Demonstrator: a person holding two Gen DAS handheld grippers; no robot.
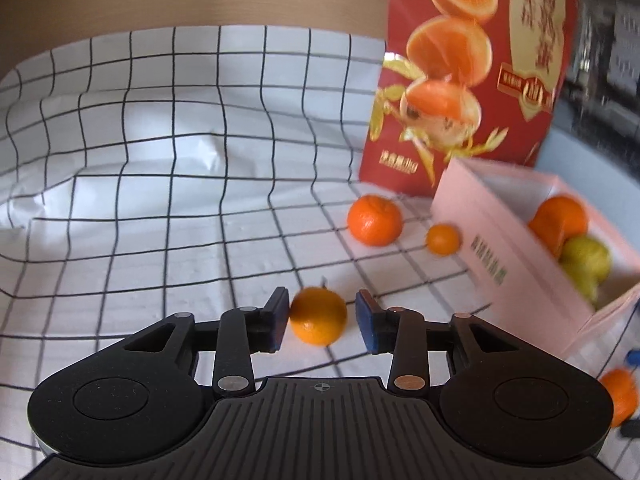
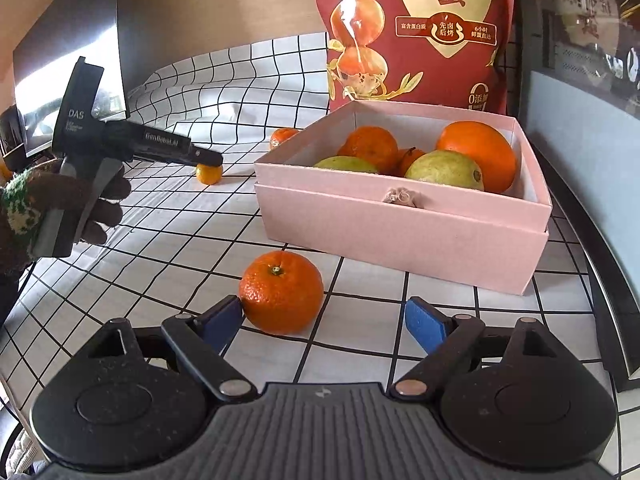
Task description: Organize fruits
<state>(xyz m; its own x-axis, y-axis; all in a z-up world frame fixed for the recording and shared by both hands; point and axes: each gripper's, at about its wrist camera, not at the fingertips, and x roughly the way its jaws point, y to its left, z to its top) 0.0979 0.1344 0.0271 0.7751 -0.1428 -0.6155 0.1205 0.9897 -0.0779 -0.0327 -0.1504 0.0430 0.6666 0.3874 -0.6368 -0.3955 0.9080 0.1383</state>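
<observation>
My left gripper point(image 1: 322, 316) is open around a small orange point(image 1: 318, 316) on the checked cloth; the left pad touches it, the right pad stands off. It also shows in the right wrist view point(image 2: 208, 173) under the left gripper's tip. My right gripper point(image 2: 324, 318) is wide open with a large mandarin point(image 2: 281, 292) lying against its left finger. A pink box point(image 2: 400, 228) holds oranges point(image 2: 478, 154) and green pears point(image 2: 444, 170). Two more oranges point(image 1: 374, 220) point(image 1: 443, 239) lie near the box.
A red snack bag point(image 2: 416, 32) stands behind the box. The checked cloth point(image 1: 160, 200) stretches to the left and rises at the back. A dark counter edge point(image 2: 608, 280) runs along the right. A gloved hand point(image 2: 24, 208) holds the left gripper.
</observation>
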